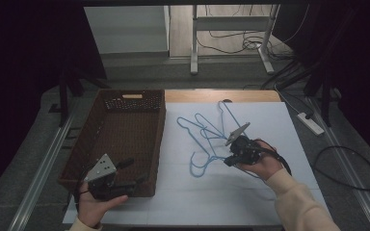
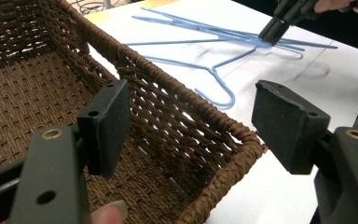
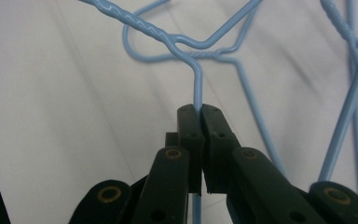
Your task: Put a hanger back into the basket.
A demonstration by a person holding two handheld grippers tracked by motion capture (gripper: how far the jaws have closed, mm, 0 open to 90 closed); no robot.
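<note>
Several blue wire hangers (image 1: pixel 207 132) lie tangled on a white sheet (image 1: pixel 250 192). My right gripper (image 1: pixel 227 160) is shut on the wire of one blue hanger (image 3: pixel 197 88) just below its twisted neck, the jaws pinched together around it in the right gripper view (image 3: pixel 199 112). The left gripper view has that gripper (image 2: pixel 274 29) at the top, on the hangers (image 2: pixel 214 70). My left gripper (image 1: pixel 134 172) hovers at the front right corner of a brown woven basket (image 1: pixel 161 130). Its jaws stand wide open (image 2: pixel 196 126) with nothing between the pads, and the basket's rim (image 2: pixel 177 88) lies beyond them.
The basket's inside looks empty. A strip of bare wooden tabletop (image 1: pixel 221 95) runs behind the sheet. A white power strip (image 1: pixel 310 122) and cables (image 1: pixel 347 168) lie on the floor to the right; metal table legs (image 1: pixel 194 43) stand beyond.
</note>
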